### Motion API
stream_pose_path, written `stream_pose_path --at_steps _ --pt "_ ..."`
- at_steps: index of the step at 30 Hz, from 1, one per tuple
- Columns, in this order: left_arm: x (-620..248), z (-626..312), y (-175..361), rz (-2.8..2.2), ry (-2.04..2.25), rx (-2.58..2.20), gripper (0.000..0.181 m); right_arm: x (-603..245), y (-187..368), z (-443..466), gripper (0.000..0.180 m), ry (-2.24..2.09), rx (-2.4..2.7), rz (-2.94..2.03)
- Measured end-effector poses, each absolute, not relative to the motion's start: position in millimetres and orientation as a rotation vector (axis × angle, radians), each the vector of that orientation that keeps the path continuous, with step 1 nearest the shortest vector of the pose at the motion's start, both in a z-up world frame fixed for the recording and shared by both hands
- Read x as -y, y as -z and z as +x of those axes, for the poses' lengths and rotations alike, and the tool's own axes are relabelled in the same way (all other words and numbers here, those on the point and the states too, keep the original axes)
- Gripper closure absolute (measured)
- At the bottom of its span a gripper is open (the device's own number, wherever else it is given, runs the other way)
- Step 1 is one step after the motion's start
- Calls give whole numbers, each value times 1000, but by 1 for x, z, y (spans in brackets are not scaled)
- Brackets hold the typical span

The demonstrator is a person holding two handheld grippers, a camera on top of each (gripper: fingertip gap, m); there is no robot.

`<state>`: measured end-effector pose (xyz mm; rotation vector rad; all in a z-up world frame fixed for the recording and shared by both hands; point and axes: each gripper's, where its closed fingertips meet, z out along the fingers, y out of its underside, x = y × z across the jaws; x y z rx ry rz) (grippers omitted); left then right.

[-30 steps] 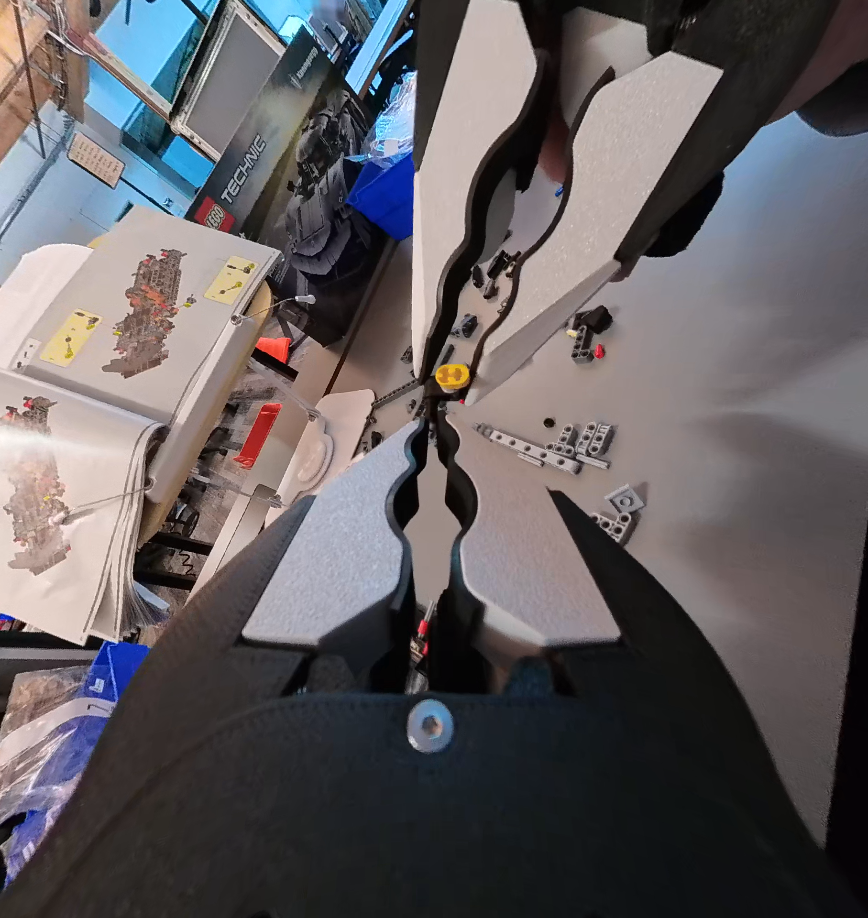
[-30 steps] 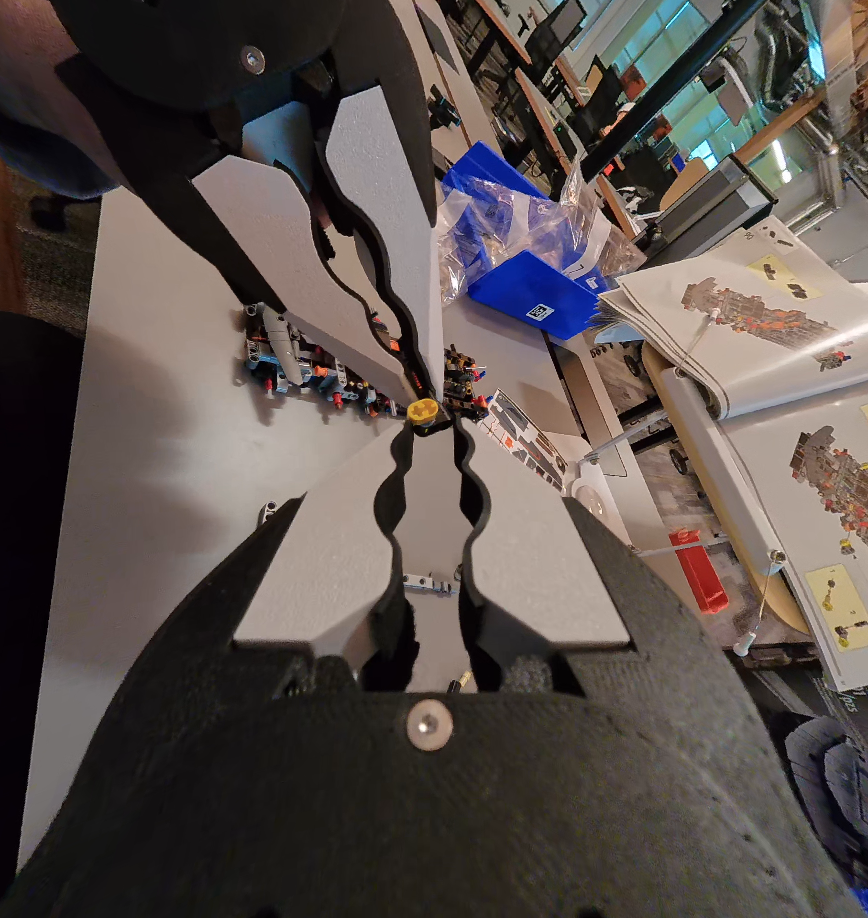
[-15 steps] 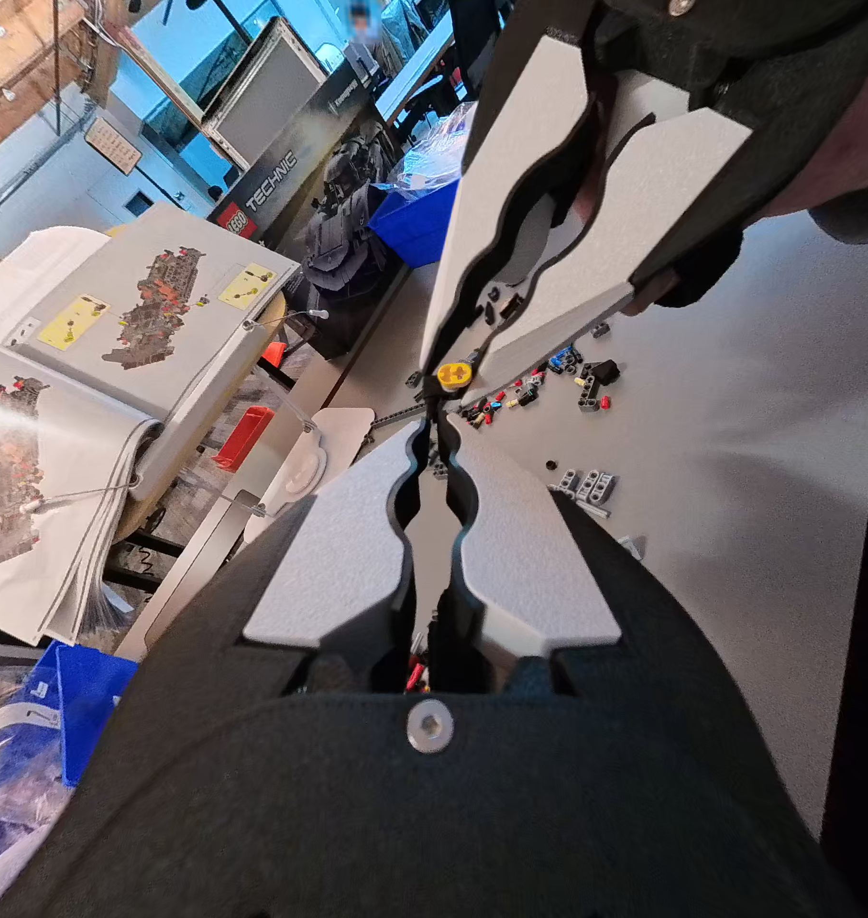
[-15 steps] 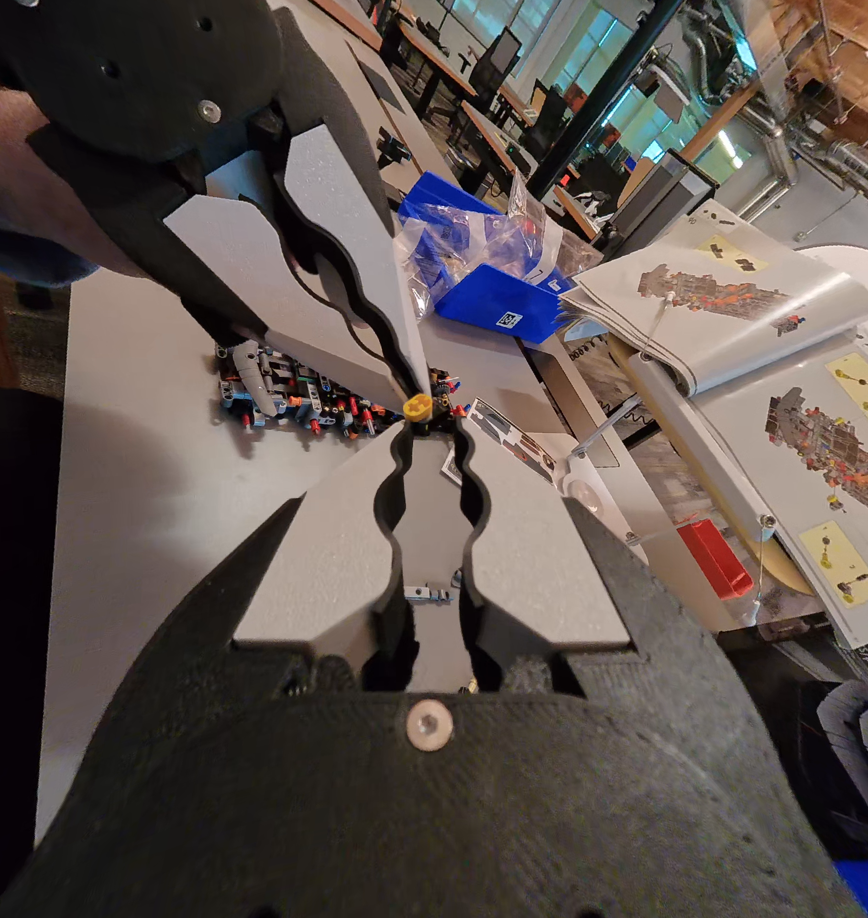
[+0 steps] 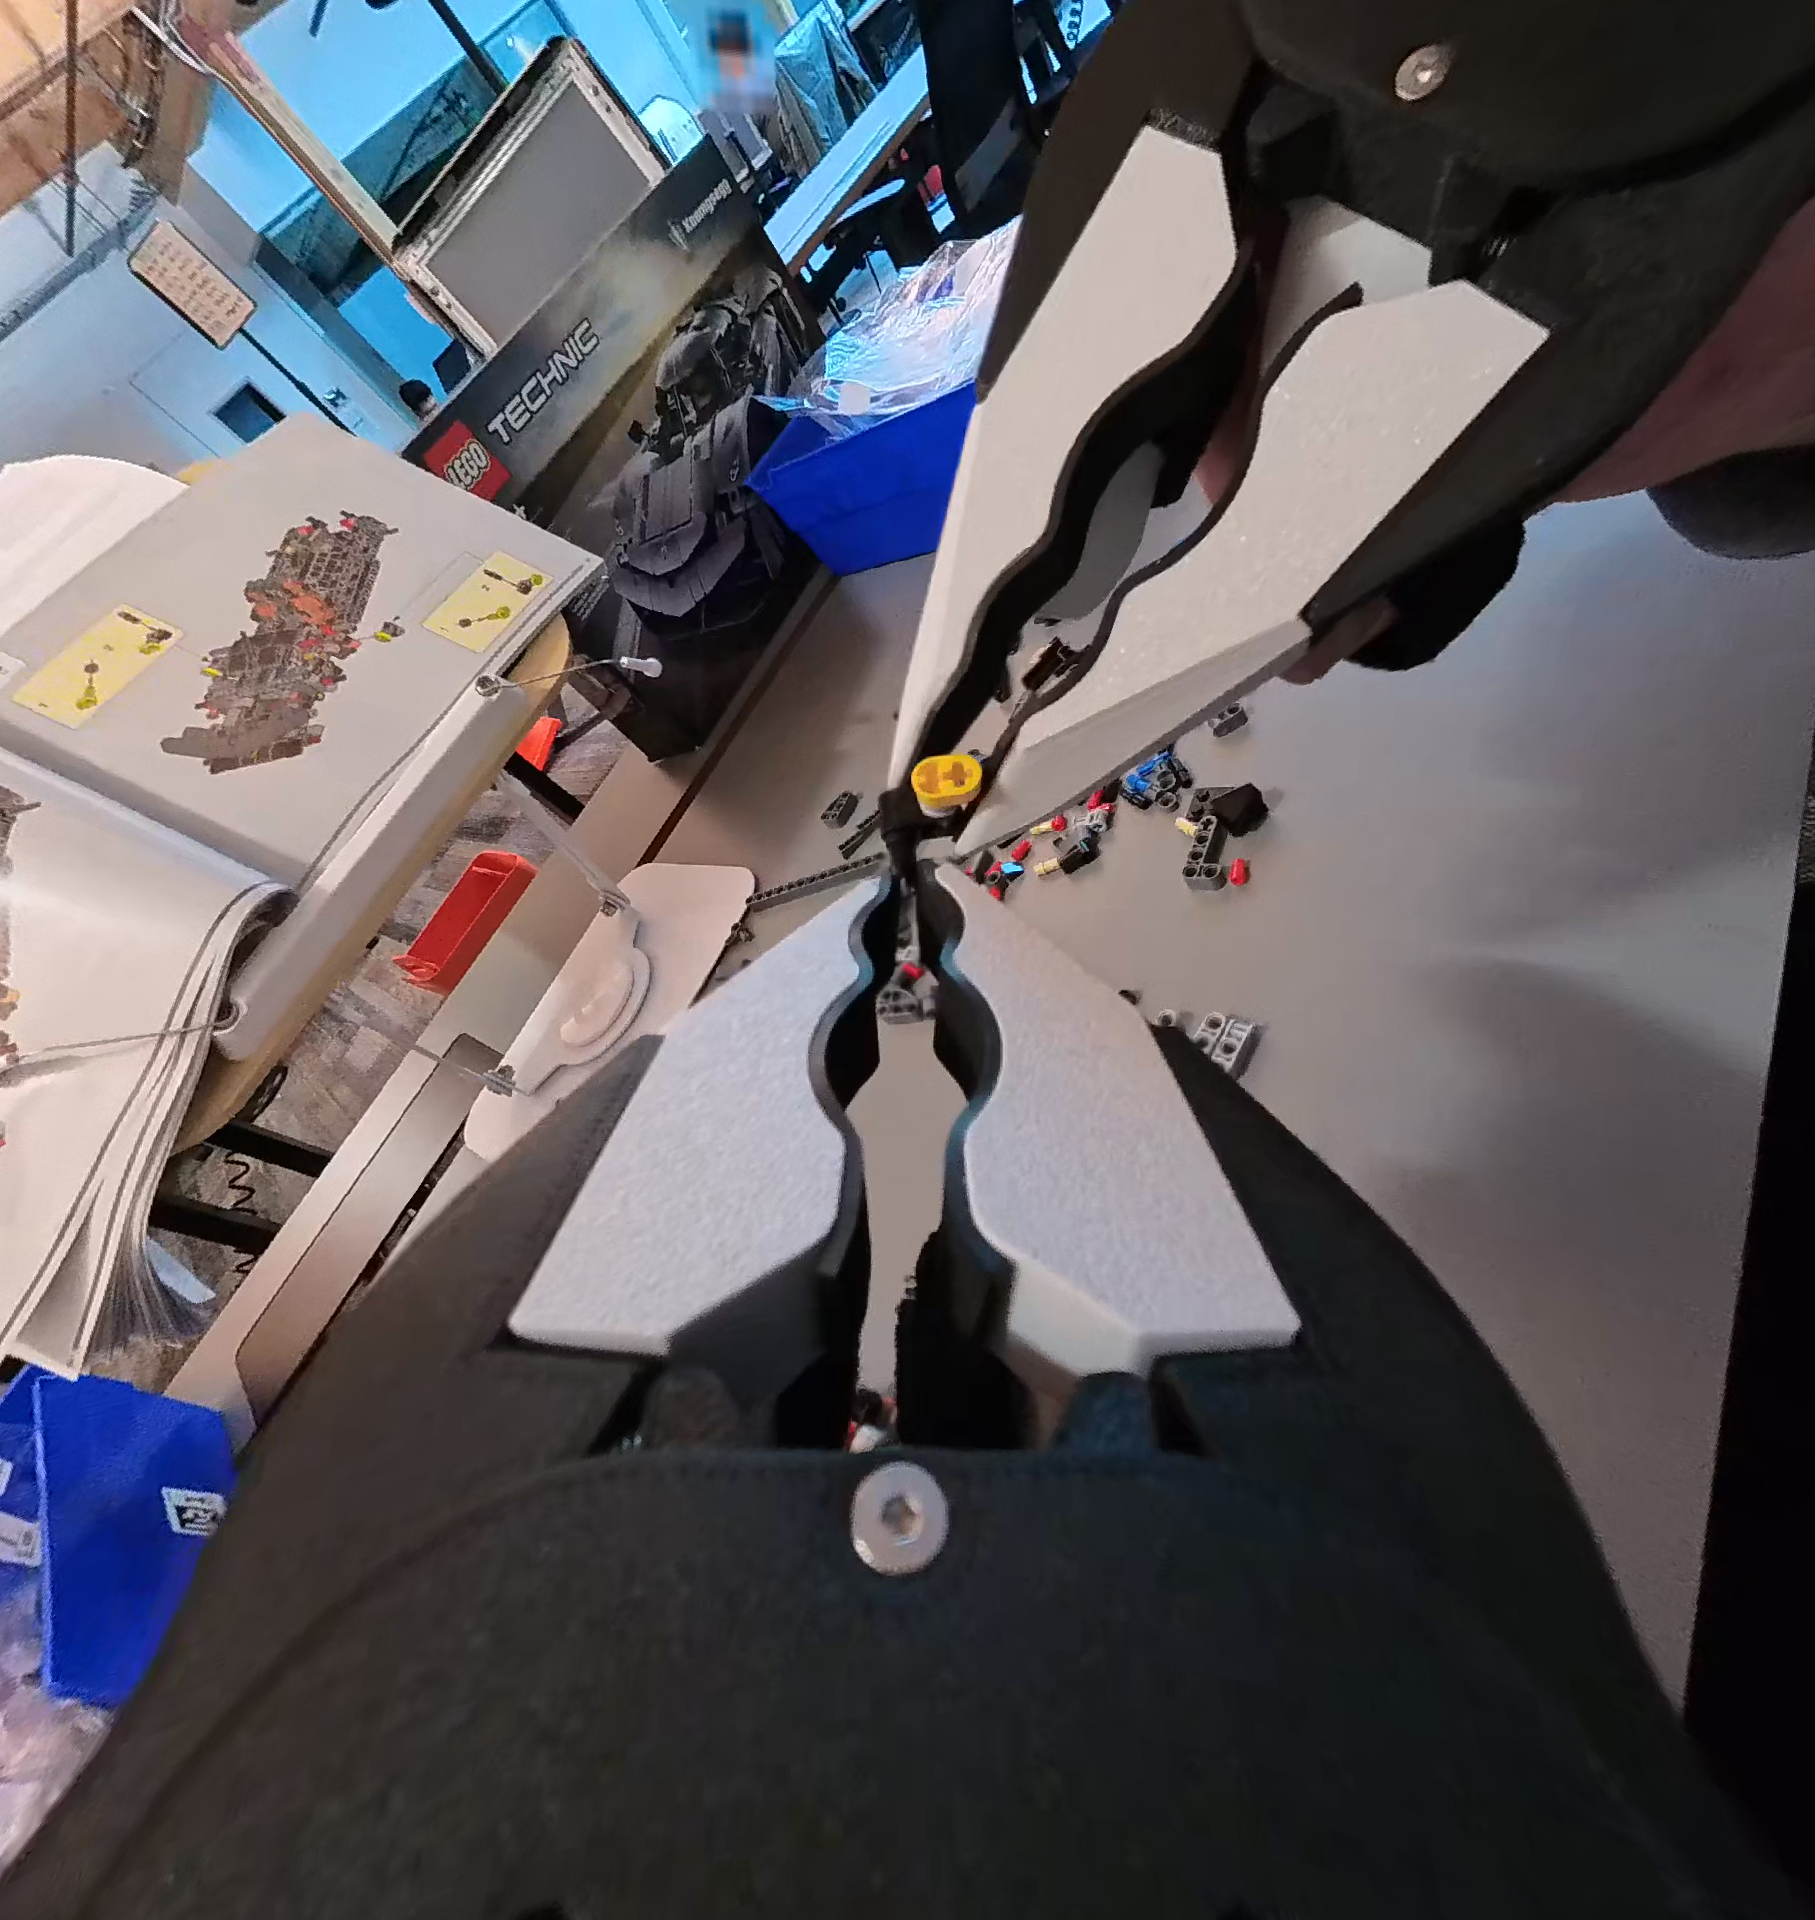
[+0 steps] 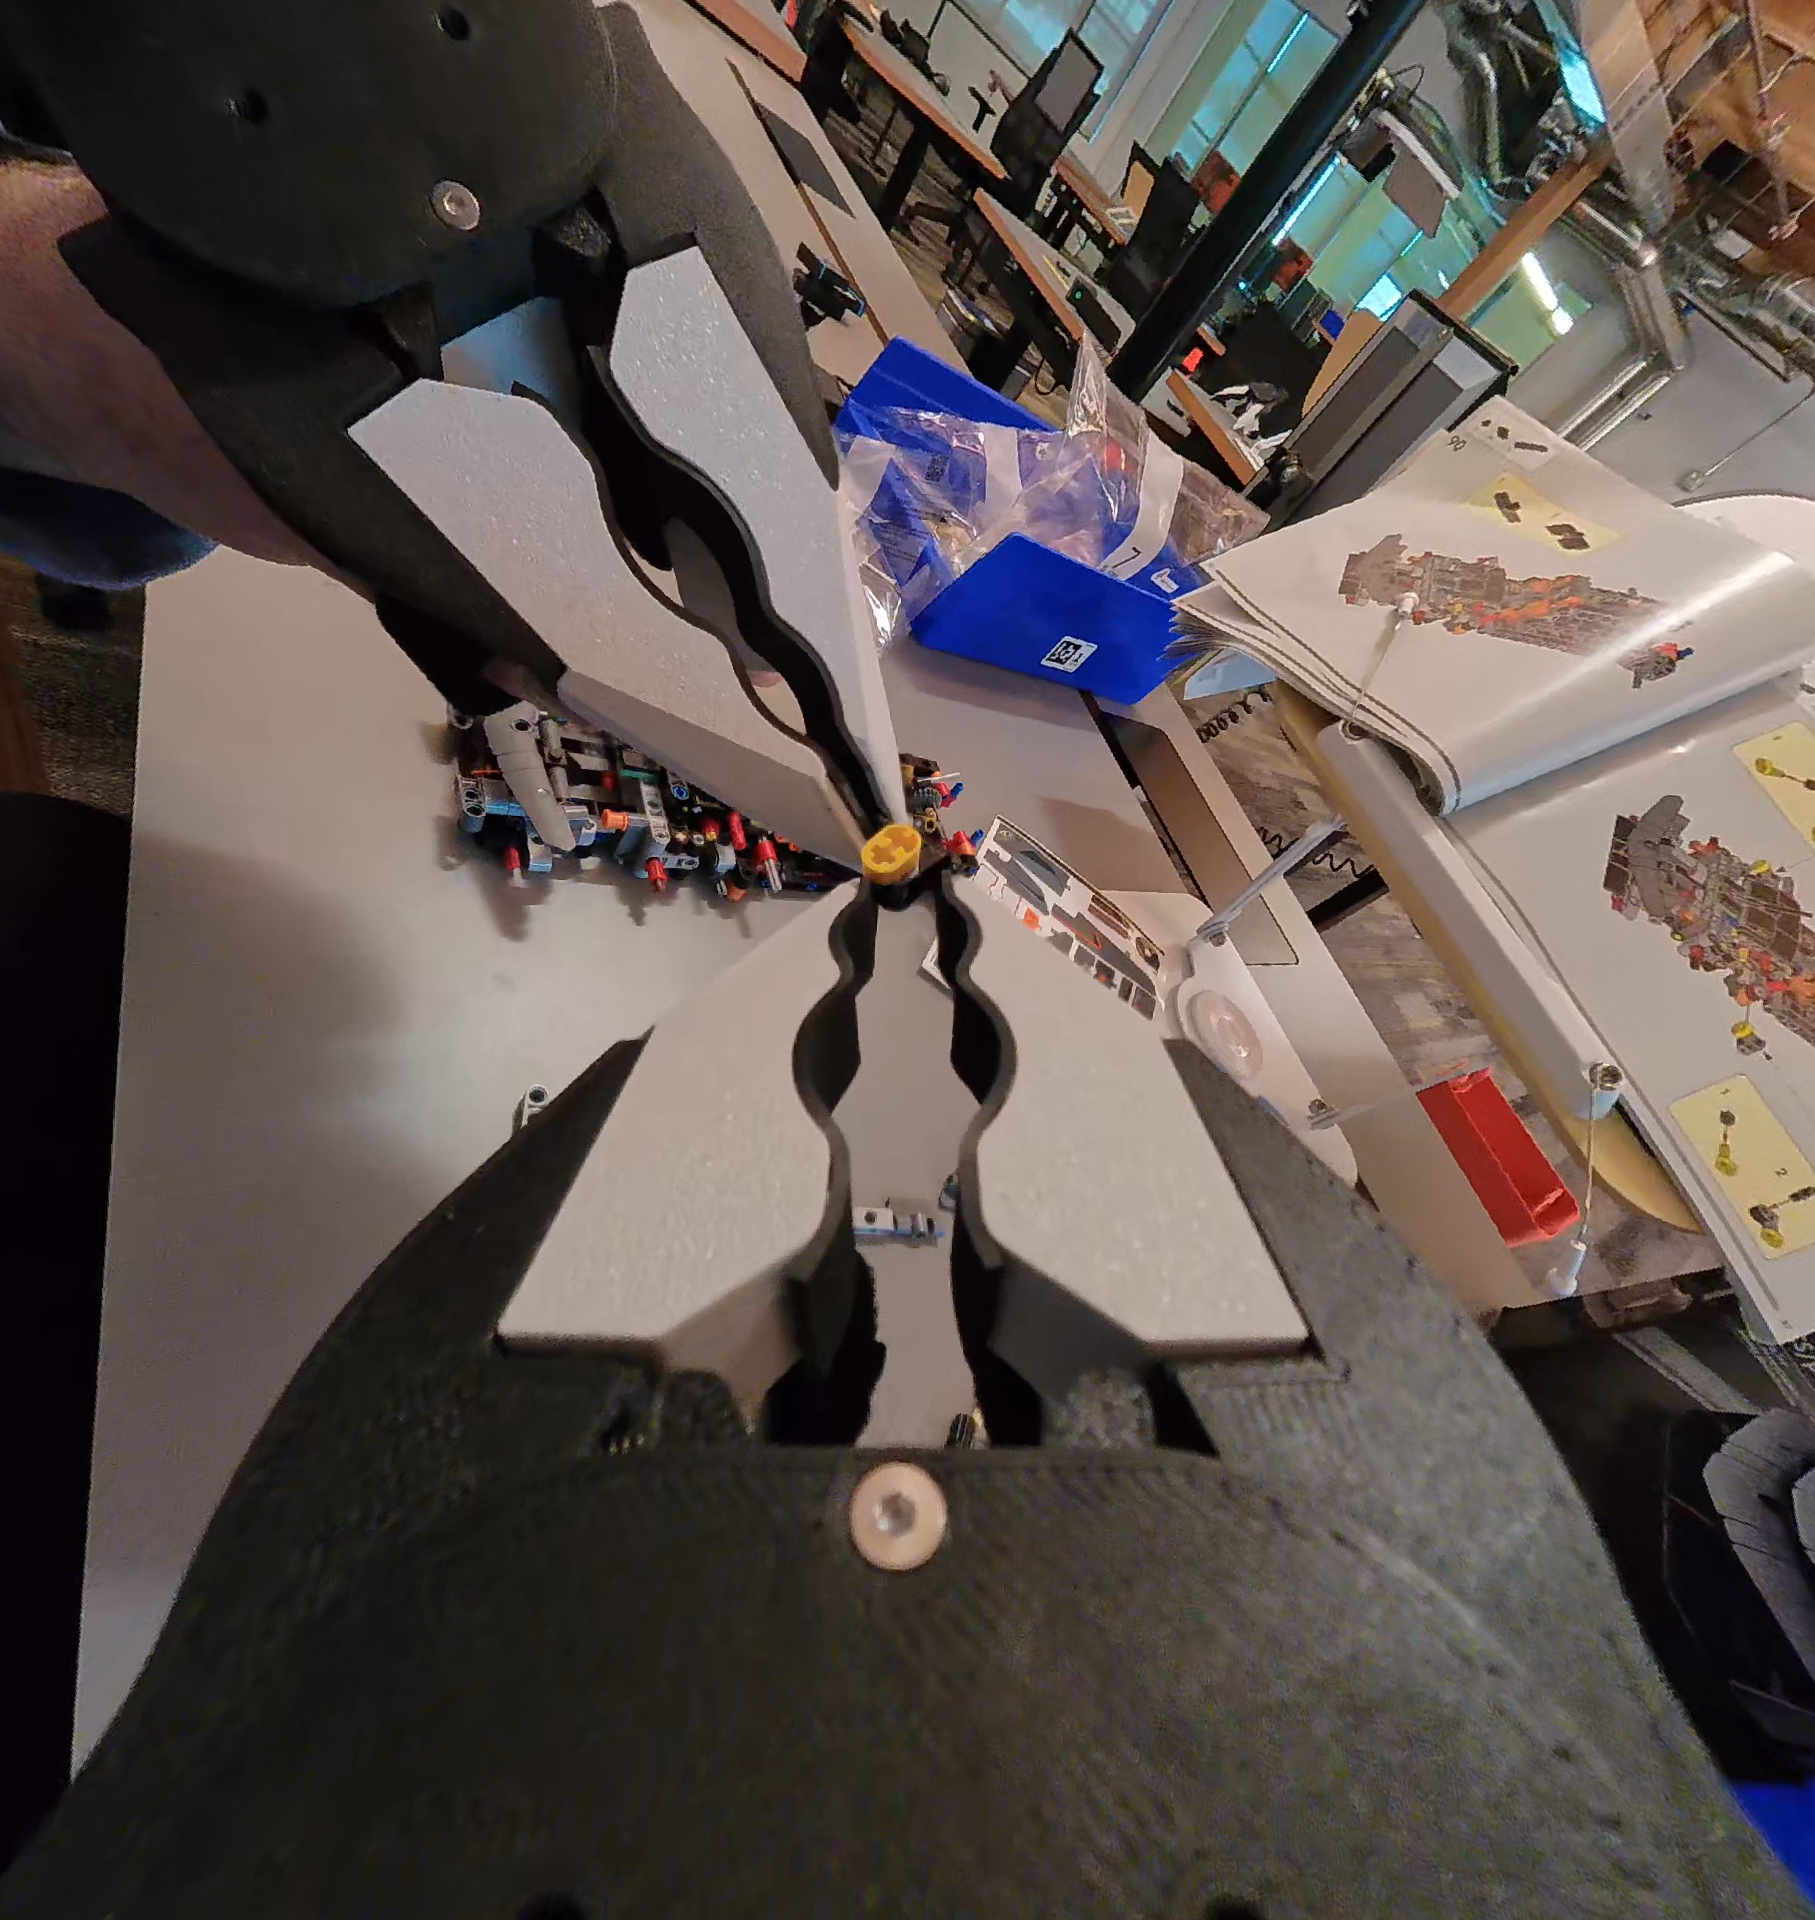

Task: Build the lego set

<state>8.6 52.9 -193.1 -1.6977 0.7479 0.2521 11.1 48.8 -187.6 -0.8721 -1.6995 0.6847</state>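
A small yellow bush sits on a thin black axle, held in the air between both grippers, which meet tip to tip. My left gripper is shut on the black axle. My right gripper is shut on the yellow bush. In the left wrist view the right gripper comes in from the upper right. In the right wrist view the left gripper comes in from the upper left. The partly built model lies on the grey table behind them.
Loose small pieces lie on the table. A sticker sheet lies near its edge. Open instruction booklets rest on a stand beside the table. A blue bin with bags, the set's box and a red part are nearby.
Both grippers stayed shut and tip to tip on the yellow bush and axle. They moved and tilted together, so the table and its pieces shifted in both views.
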Motion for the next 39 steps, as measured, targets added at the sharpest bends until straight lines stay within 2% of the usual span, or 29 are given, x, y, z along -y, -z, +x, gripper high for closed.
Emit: stream_pose_path --at_steps 1,39 --pt "-53 9 194 -1701 -242 -745 180 -49 188 12 172 -689 1705 -875" --pt "-57 18 202 -1719 -173 -713 180 -57 196 14 176 -816 1803 -927"
